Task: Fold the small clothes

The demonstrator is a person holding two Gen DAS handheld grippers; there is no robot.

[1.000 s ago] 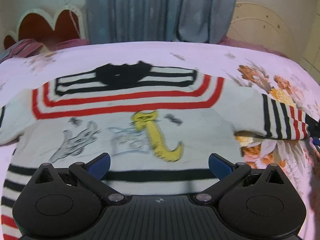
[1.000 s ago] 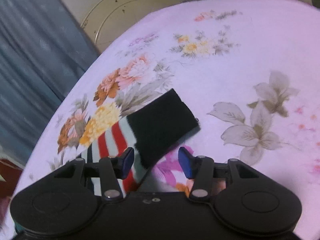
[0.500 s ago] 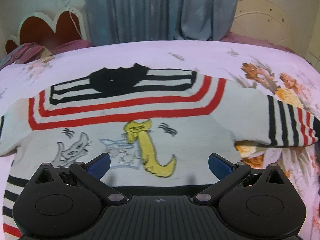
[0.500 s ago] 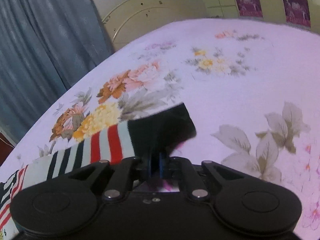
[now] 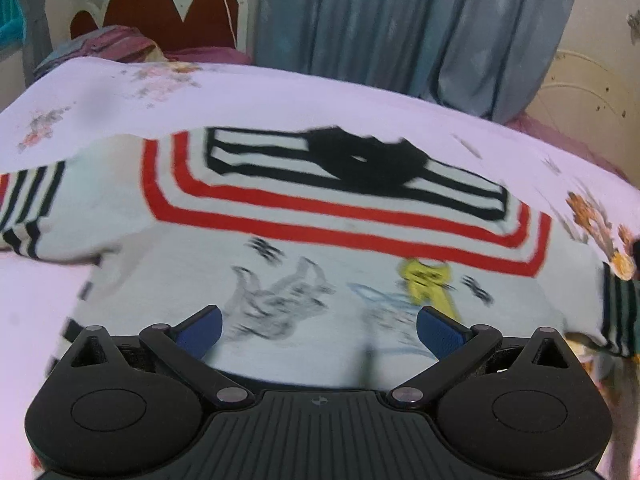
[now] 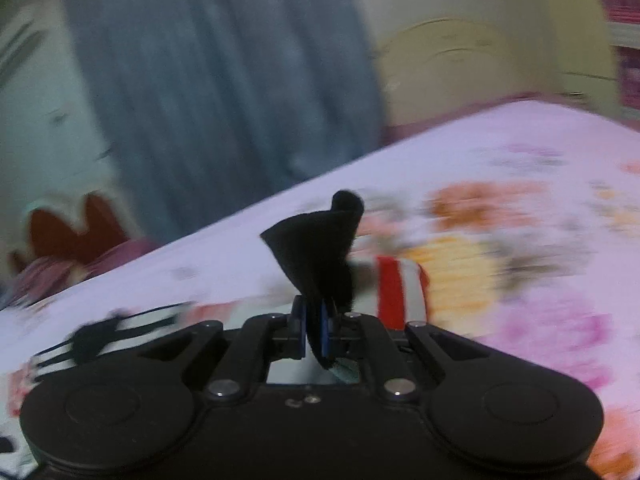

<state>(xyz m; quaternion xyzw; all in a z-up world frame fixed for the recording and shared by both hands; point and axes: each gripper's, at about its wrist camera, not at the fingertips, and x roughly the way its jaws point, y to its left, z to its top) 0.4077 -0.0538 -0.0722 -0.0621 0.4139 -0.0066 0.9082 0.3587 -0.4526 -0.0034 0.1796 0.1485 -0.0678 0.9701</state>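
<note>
A small white sweater (image 5: 320, 240) with red and black stripes, a black collar and cartoon cats lies spread flat on the bed, front up. My left gripper (image 5: 318, 330) is open and empty, hovering just above the sweater's lower chest. My right gripper (image 6: 314, 330) is shut on the black cuff (image 6: 316, 248) of the sweater's right sleeve and holds it lifted off the bed; the red and white striped sleeve (image 6: 400, 292) hangs behind it. The collar also shows low at the left of the right wrist view (image 6: 92, 340).
The bed has a pink floral sheet (image 6: 520, 220). A blue curtain (image 5: 400, 20) hangs behind it. A red and white headboard (image 5: 160, 8) and pillows (image 5: 104, 44) stand at the far left. A cream cabinet (image 6: 460, 64) stands at the right.
My right gripper closed on the black cuff, then lifted it and swung left toward the sweater's body. My left gripper shifted left over the sweater and stayed open.
</note>
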